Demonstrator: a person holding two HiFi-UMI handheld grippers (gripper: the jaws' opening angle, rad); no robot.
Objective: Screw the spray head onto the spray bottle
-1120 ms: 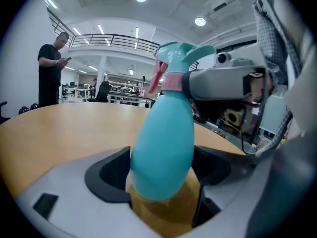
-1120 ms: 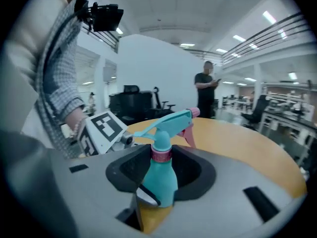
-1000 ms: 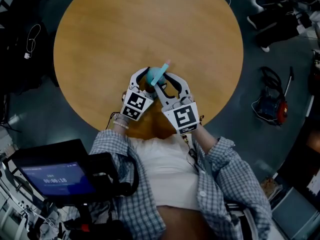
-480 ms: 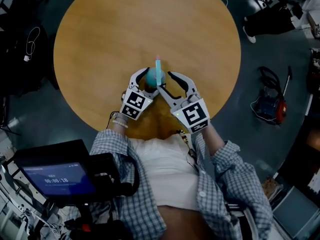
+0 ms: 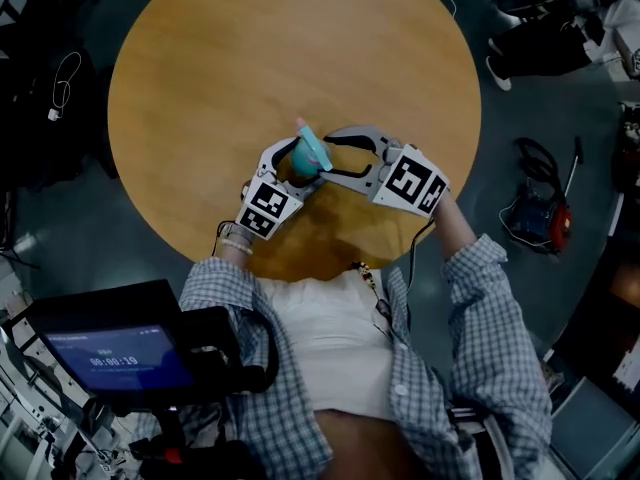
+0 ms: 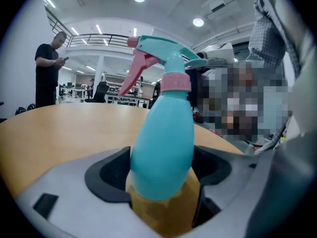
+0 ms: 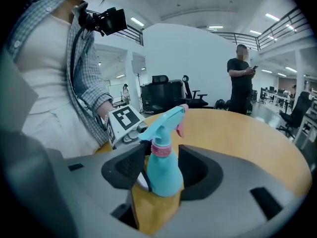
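The teal spray bottle (image 6: 163,143) stands upright on the round wooden table (image 5: 290,48), near its front edge. My left gripper (image 6: 161,175) is shut on the bottle's body. The teal spray head (image 6: 163,53), with a pink trigger and a pink collar (image 6: 176,82), sits on the neck. In the head view its nozzle points up-left. My right gripper (image 7: 163,167) comes in from the right at neck height. Its jaws have just been opening and now stand open on either side of the bottle (image 7: 163,175), below the spray head (image 7: 166,123). The head view shows the left gripper (image 5: 298,163) and right gripper (image 5: 330,155) meeting at the bottle (image 5: 312,150).
A person (image 6: 48,68) stands beyond the far side of the table. A red and blue bag (image 5: 545,208) lies on the floor at the right. A dark screen device (image 5: 110,353) sits at the lower left, and cables lie on the floor at the left (image 5: 62,78).
The right gripper has swung round the bottle from the near side to the right and its jaws have spread. The spray nozzle has turned from up-right to up-left. The left gripper has stayed put.
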